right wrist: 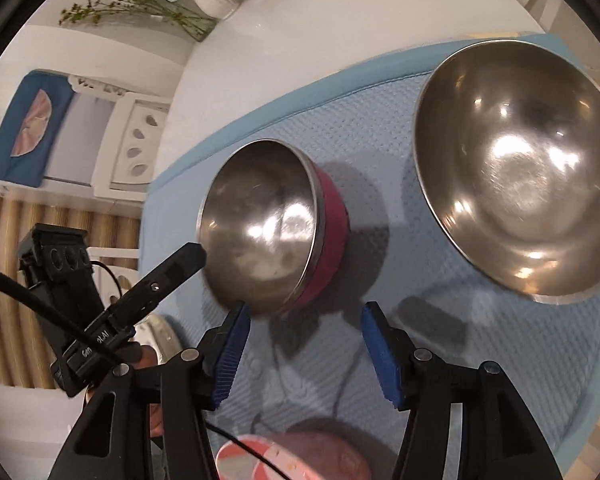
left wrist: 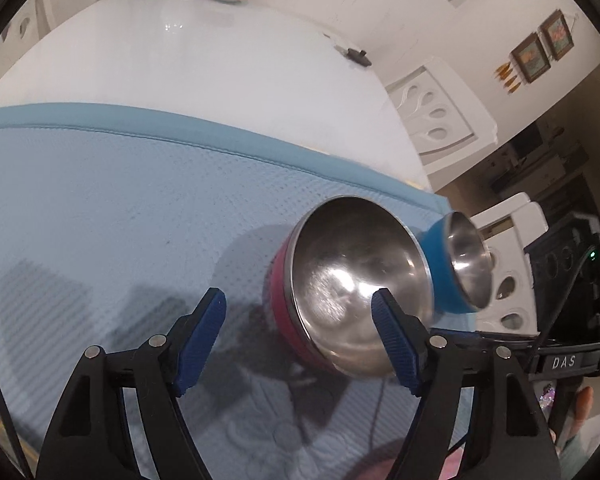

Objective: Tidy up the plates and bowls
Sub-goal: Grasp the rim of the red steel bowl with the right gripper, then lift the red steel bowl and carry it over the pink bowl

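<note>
Bowls [left wrist: 356, 284] near left tool [left wrist: 300, 320]; plate [left wrist: 564, 362] reads "DAS".

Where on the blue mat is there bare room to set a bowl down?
Free: the mat left of the red bowl, up to its far hem. Crowded: the right end, where red bowl, blue cup and big steel bowl sit.

I am looking at a bowl [left wrist: 352, 280] showing a pink outside and shiny steel inside, a cup [left wrist: 456, 264] wearing blue over steel, and a plain steel bowl [right wrist: 516, 168]. The mat [left wrist: 100, 208] is showing pale blue with a fine dotted weave. My finger pads [left wrist: 200, 340] are showing dark blue ribbing.
</note>
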{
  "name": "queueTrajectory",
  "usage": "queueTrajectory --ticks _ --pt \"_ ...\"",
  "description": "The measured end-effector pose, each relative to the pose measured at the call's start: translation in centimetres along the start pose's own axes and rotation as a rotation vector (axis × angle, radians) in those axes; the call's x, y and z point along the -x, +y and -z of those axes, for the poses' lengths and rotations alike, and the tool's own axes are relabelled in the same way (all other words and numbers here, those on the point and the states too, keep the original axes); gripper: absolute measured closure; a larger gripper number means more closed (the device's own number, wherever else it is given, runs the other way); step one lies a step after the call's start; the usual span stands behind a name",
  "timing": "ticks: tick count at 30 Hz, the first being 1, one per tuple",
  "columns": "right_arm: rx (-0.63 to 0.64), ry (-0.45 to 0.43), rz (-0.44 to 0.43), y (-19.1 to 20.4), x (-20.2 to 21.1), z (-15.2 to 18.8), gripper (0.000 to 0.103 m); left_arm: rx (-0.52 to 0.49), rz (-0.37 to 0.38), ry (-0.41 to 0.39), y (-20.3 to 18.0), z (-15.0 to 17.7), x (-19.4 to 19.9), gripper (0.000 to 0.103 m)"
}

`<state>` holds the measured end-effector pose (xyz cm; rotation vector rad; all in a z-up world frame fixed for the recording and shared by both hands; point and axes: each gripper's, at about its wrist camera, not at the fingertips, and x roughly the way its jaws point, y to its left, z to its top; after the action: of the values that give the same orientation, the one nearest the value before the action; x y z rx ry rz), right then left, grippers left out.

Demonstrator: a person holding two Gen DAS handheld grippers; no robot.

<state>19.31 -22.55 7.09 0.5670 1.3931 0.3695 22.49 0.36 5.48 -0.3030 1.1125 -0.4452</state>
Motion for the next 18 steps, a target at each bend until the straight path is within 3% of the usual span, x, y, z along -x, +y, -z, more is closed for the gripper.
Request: queueTrajectory --ticks 1,4,6,10,18 --pt "0.010 0.000 0.020 0.1 -0.3 -0.2 0.047 -0.007 0.000 0.008 -0.1 0.0 -0.5 0.047" --pt "0.023 -0.004 0.058 0.1 -1.6 -1.0 0.047 -0.016 0.008 0.033 -0.2 0.0 -1.5 0.067" --pt "0.017 -0.005 0.064 -0.2 -2.1 -1.3 0.048 -0.024 -0.003 0.030 -0.2 -0.1 -1.9 0.073" --pt "0.019 -0.016 0.092 -0.5 -2.9 -1.8 0.073 -0.021 0.003 0.027 0.0 -0.2 -2.3 0.076" --pt "0.104 -0.039 0.204 2.0 -1.7 -0.7 0.075 -0.073 -0.044 -0.039 -2.1 0.7 1.2 0.076"
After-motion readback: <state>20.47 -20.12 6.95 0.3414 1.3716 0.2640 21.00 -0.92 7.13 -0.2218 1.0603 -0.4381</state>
